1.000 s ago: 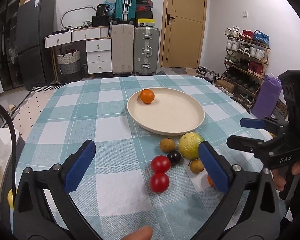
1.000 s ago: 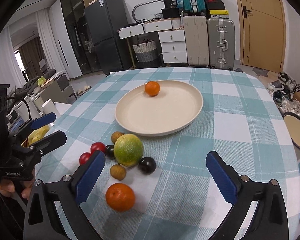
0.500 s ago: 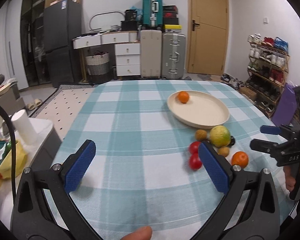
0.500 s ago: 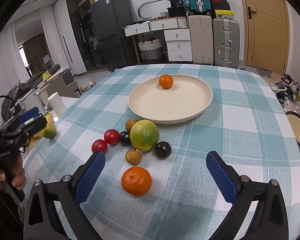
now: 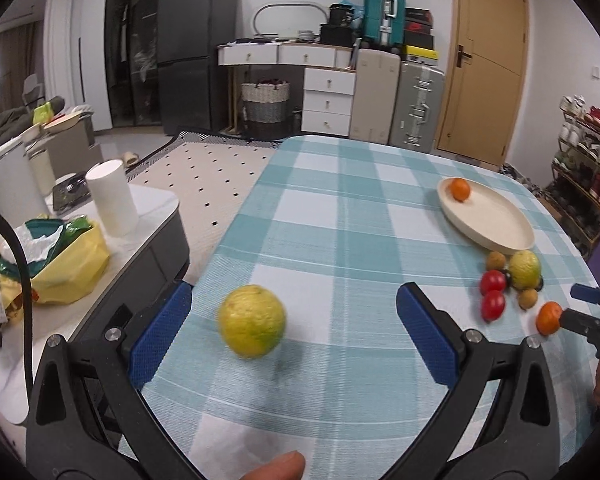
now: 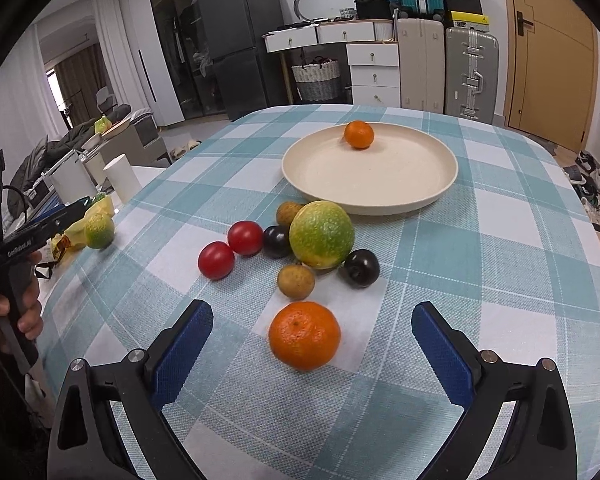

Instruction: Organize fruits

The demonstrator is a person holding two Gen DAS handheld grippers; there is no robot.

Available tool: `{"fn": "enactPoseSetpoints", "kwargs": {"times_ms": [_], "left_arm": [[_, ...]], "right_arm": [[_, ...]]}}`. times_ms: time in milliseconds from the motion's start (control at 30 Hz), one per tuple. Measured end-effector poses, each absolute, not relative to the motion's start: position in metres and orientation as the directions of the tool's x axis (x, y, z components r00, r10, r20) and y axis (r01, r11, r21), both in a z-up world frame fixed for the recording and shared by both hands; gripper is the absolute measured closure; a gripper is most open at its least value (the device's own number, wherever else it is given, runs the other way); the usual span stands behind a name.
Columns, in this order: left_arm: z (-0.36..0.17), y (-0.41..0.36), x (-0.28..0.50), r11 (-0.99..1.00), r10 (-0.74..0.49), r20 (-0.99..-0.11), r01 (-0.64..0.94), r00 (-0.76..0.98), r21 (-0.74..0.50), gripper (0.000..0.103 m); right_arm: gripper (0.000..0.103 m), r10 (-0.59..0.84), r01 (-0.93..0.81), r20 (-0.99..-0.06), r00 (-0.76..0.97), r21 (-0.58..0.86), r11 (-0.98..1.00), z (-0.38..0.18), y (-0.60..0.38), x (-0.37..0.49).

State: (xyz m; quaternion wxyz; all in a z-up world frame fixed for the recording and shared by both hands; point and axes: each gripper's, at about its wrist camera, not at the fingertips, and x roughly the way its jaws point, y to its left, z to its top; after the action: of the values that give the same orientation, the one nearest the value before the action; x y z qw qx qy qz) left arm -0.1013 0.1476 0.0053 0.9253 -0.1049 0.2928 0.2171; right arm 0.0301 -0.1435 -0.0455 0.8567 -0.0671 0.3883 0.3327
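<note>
- so, left tool [image 5: 292, 336] jaws wide apart, nothing gripped; a yellow-green citrus [image 5: 252, 321] sits on the counter [image 5: 340, 216] between its blue pads, blurred, closer to the left pad, touching neither
- right tool [image 6: 312, 354] also spread wide and empty; loose orange [image 6: 304, 335] lies on the checked cloth between its pads, clear of both
- cream plate [image 6: 400, 196] toward the far side of the counter, one small orange [image 6: 359, 134] on it near the far rim
- fruit cluster just in front of the plate: big green-yellow citrus [image 6: 322, 234] in the middle, two red tomatoes [image 6: 230, 249] to its left, side by side
- dark plum [image 6: 276, 241] between tomatoes and big citrus, second dark plum [image 6: 361, 268] at its right
- brown longan [image 6: 295, 279] in front of the big citrus, another longan [image 6: 288, 213] behind it, near the plate rim
- in the right wrist view the left tool is at the counter's left edge, with the yellow-green citrus beside its tip
- person's fingertip [image 5: 276, 466] at the bottom of the left wrist view
</note>
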Motion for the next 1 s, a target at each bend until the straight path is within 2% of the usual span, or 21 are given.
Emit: {"fn": "enactPoseSetpoints", "kwargs": {"times_ms": [267,467,533,833,1000], "left_arm": [[-0.022,0.171,-0.086,0.864,0.357,-0.667,-0.503,0.654,-0.031,0.001],[-0.034,0.177,-0.077,0.863,0.326,-0.708,-0.504,0.626,-0.048,0.001],[-0.037,0.177,-0.073,0.867,0.319,-0.713,-0.496,0.624,-0.046,0.004],[-0.050,0.180,-0.057,0.873,0.273,-0.758,-0.483,0.592,-0.063,0.032],[-0.055,0.184,-0.054,0.872,0.252,-0.777,-0.484,0.577,-0.077,0.056]], "right_arm": [[0.004,0.534,-0.642,-0.732,0.424,0.173,0.747,-0.054,-0.138,0.028],[0.013,0.539,-0.639,-0.737,0.409,0.191,0.745,-0.057,-0.139,0.030],[0.014,0.537,-0.640,-0.740,0.404,0.190,0.744,-0.058,-0.138,0.030],[0.031,0.525,-0.651,-0.760,0.382,0.181,0.737,-0.064,-0.137,0.030],[0.042,0.512,-0.653,-0.768,0.385,0.166,0.739,-0.066,-0.135,0.030]]}}
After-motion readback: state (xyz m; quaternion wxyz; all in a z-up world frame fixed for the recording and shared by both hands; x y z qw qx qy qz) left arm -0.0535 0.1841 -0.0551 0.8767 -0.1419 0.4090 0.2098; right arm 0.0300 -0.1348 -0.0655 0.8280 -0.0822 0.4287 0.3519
